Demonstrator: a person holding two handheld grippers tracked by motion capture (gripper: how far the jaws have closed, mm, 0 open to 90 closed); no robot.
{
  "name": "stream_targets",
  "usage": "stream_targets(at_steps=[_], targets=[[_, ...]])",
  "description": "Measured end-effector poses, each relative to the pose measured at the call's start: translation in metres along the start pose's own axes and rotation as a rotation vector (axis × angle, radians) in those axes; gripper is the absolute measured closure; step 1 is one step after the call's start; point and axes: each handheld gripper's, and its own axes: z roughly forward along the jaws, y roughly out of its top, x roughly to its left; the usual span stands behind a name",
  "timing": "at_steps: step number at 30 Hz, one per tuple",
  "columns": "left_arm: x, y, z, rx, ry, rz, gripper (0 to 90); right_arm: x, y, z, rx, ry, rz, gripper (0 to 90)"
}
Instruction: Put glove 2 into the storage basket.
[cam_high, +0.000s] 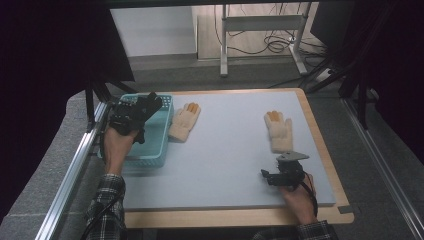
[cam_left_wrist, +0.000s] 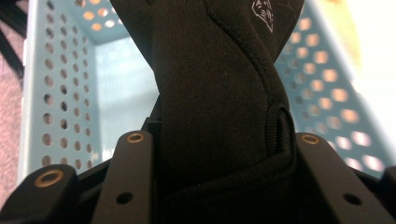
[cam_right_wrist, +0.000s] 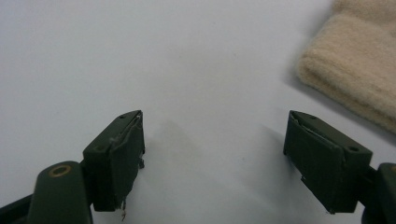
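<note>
Grey table mat (cam_high: 225, 150) across the middle. Teal basket (cam_high: 159, 134) at nine o'clock. Cream gloves, one (cam_high: 184, 121) just beside the basket, one (cam_high: 279, 131) at three o'clock. Left gripper (cam_high: 150, 104) over the basket, clamping a black glove (cam_left_wrist: 219, 93). Right gripper (cam_right_wrist: 212, 158) at five o'clock, gaping wide, holding nothing.

The left claw (cam_left_wrist: 215, 140) is closed on a black glove (cam_left_wrist: 215, 79). The glove rises upright between its jaws. Behind it is a blue basket (cam_left_wrist: 60, 93) with holes.
</note>
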Motion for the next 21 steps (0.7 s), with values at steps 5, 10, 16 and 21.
stream_targets(at_steps=[5,10,16,21], targets=[[0.012,0.001,0.018,0.063,0.051,-0.019,58.3,0.000,0.000,0.000,0.000,0.000,0.000,20.2],[0.021,0.002,0.031,0.110,0.094,-0.039,57.8,0.000,0.000,0.000,0.000,0.001,0.002,20.2],[0.027,0.003,0.051,0.191,0.131,-0.045,56.6,0.000,0.000,0.000,0.000,0.002,0.002,20.1],[0.030,0.001,0.065,0.251,0.184,-0.013,53.0,0.000,0.000,0.000,0.000,0.002,0.002,20.2]])
